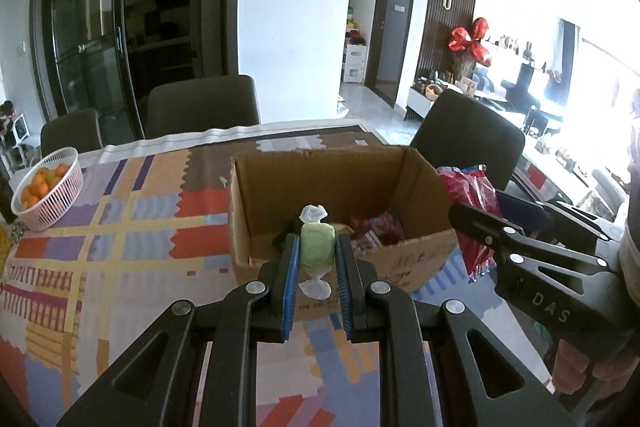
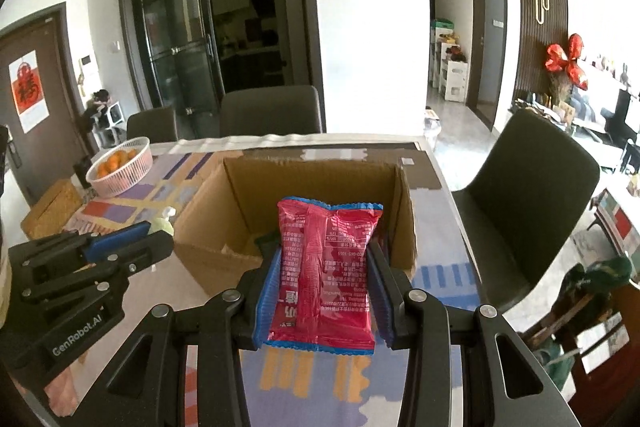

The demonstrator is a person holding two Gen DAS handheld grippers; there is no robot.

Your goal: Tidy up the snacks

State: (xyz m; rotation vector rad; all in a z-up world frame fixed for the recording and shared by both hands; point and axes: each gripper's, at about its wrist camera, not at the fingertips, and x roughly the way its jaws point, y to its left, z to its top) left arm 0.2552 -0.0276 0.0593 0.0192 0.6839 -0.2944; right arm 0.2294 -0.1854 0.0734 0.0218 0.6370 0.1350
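- Between the blue pads of the left claw [image 1: 317, 259] sits a green candy [image 1: 317, 249] in a clear twisted wrapper, one twist pointing away from the claw and one back toward it. The jaws stand at their narrowest and press its two long sides, so the soft piece cannot slip.
- Ahead of and below the left claw stands an open cardboard box [image 1: 320, 183]. Red packets already lie in its far right corner, which suggests it serves as the collecting bin.
- The right claw [image 2: 326, 267] is partly closed on a red snack packet [image 2: 326, 263], gripping its side edges. The flat packet lies face up along the fingers.
- Beyond the right claw is the same box, its opening clear for a drop.
- Far to the left of both claws, a white basket of oranges [image 1: 60, 187] rests on the patterned tablecloth [image 1: 132, 227], apart from the sorting.
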